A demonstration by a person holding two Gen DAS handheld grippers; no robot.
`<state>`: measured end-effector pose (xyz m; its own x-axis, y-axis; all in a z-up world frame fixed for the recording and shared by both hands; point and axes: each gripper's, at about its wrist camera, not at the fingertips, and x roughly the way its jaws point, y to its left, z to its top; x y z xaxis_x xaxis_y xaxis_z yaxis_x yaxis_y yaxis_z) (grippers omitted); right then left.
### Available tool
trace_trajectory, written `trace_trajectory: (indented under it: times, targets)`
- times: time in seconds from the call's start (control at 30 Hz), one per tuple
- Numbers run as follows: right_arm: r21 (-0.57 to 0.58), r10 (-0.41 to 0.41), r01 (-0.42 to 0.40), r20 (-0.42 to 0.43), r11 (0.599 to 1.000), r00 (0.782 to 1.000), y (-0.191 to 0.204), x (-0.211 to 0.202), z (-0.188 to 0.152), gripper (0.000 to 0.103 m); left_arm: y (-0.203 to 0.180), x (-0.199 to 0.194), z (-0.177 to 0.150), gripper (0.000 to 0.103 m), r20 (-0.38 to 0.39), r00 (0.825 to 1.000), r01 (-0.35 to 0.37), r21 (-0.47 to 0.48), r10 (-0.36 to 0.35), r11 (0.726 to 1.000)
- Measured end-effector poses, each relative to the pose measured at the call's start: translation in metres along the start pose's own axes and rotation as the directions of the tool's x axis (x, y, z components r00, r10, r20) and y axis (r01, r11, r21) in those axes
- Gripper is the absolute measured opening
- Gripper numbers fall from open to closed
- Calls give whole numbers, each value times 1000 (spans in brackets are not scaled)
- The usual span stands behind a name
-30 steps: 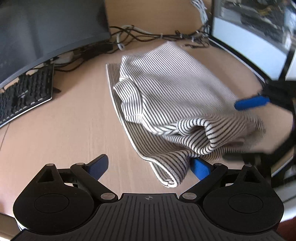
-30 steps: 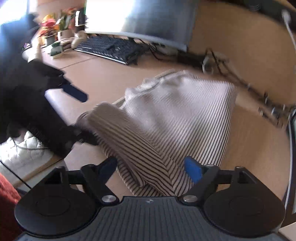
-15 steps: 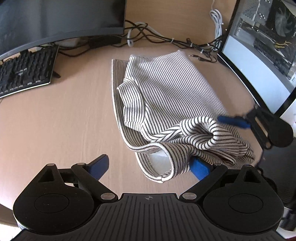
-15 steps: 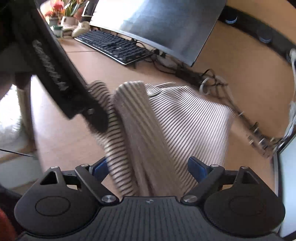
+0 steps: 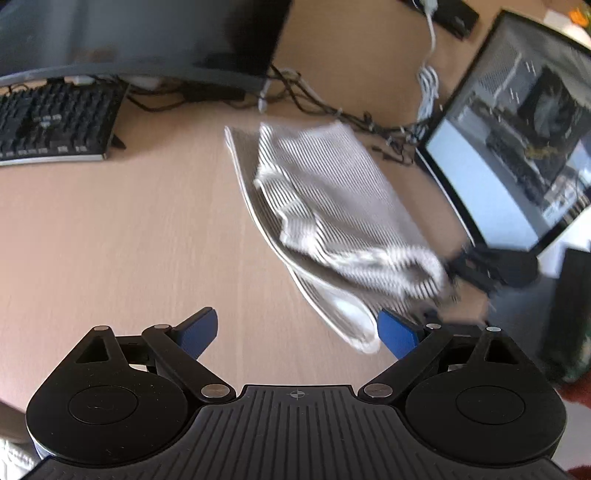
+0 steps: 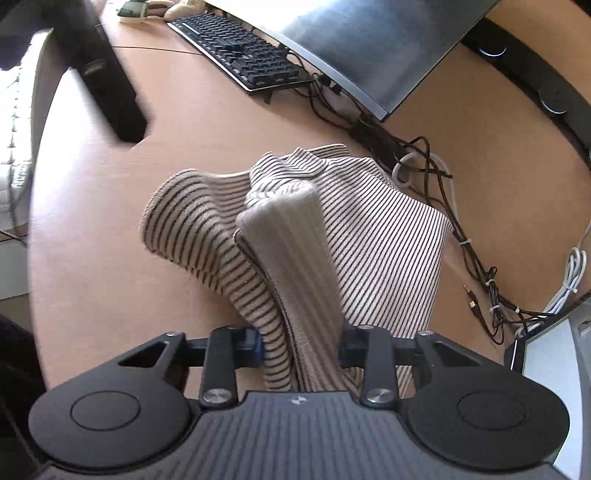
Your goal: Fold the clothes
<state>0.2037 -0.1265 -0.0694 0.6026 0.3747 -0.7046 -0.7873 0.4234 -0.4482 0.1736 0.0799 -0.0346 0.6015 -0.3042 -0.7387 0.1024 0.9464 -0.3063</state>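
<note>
Desk [image 6: 110, 236]: R gripper [image 6: 301, 349] closing on shirt [image 6: 369, 236]

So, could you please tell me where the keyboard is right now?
In the left wrist view, the keyboard sits far left on the desk, under the monitor.

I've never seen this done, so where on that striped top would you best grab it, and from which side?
Probably the bunched near fold of the striped top, from the desk's front edge: it stands raised there, while the far part lies flat. The right gripper is closing on it; the left gripper is open beside the hem.
</note>
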Motion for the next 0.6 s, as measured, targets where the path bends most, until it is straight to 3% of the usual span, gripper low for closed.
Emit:
trace_trajectory:
  times: [0.1,0.2,0.3,0.37,0.5,0.57,0.6]
  targets:
    - [-59,112,-113,-21,992,993,4,-38,5,28,3,7,17,83,18,1000,24,24,-24,999]
    - [-154,214,-224,-83,962,973,11,-75,10,28,-7,33,27,68,-7,998,64,89,-64,994]
    - [-250,265,-295,-150,922,953,10,-104,24,28,-17,64,29,58,-67,993,110,153,-100,982]
    - [-318,264,-310,-180,896,948,0,-113,42,28,-21,81,27,57,-111,986,141,188,-121,972]
    - [-441,229,-304,-216,844,949,-31,-93,85,29,-17,93,27,57,-138,974,207,218,-180,954]
    - [-476,264,-347,-235,808,936,-42,-63,102,31,-8,93,30,56,-141,965,246,180,-222,952]
    - [-479,287,-373,-246,794,926,-45,-45,107,33,0,90,31,47,-137,961,257,144,-238,956]
